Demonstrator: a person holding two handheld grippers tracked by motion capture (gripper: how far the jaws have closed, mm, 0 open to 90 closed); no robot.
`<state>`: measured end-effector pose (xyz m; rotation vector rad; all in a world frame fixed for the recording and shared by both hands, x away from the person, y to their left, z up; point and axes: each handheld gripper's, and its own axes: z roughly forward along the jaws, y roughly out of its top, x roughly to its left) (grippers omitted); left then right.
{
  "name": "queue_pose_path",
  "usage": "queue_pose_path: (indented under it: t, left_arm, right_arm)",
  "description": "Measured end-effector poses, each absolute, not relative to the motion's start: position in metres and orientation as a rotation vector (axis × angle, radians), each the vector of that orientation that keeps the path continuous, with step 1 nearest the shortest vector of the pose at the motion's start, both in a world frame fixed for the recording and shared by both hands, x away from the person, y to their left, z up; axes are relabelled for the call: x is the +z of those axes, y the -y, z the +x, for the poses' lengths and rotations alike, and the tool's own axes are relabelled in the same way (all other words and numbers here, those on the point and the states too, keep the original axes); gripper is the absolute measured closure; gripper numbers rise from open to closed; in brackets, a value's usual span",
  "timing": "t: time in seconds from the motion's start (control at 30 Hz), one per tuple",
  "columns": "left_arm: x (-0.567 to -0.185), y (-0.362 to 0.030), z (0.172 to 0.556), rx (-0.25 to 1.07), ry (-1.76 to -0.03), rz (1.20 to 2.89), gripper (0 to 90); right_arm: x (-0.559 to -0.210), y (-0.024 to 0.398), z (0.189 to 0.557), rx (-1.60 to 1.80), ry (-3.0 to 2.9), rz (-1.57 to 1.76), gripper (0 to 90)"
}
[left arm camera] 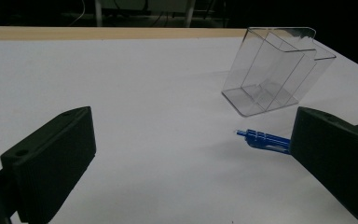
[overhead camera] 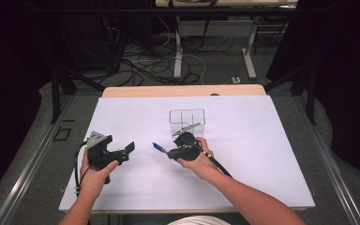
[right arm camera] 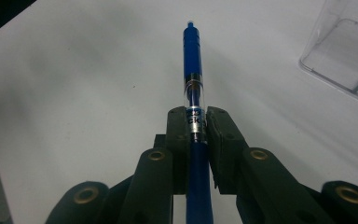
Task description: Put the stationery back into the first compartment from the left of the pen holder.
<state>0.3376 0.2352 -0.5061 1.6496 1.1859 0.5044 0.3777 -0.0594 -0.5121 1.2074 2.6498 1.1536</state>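
A blue pen (right arm camera: 193, 70) with a clear middle section is clamped lengthwise between the jaws of my right gripper (right arm camera: 196, 122), its tip pointing away from the camera. In the high view the right gripper (overhead camera: 169, 152) is held above the white table sheet at centre, with the pen (overhead camera: 158, 146) sticking out to the left. A clear plastic divided box (overhead camera: 187, 121) stands just behind it. My left gripper (overhead camera: 130, 149) hovers at the left with its jaws wide apart and nothing between them. From the left gripper view the pen (left arm camera: 263, 139) and the box (left arm camera: 277, 69) lie ahead on the right.
The white sheet (overhead camera: 262, 140) covers most of the table, with a wooden edge (overhead camera: 183, 90) at the back. Cables and table legs lie on the floor beyond. A cable (overhead camera: 218, 165) trails from the right gripper along the forearm.
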Motion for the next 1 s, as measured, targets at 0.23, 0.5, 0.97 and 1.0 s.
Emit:
queue_pose_path:
  t: [0.23,0.5,0.97,1.0]
  left_arm:
    - [-0.506,-0.236,0.338,0.504,-1.186,1.659,0.7]
    - [-0.506,-0.235,0.338,0.495,-1.194,1.646,0.7]
    - [-0.505,-0.238,0.338,0.47,-1.208,1.629,0.6]
    - [-0.505,-0.238,0.338,0.469,-1.208,1.63,0.6]
  right_arm:
    - [-0.504,0.073,0.385,1.182,-2.699,1.232,79.9]
    - [-0.502,0.077,0.383,1.233,-2.678,1.204,79.9]
    - [-0.486,0.074,0.362,1.001,-2.664,0.689,79.9]
    - [-0.486,0.074,0.362,1.001,-2.664,0.689,79.9]
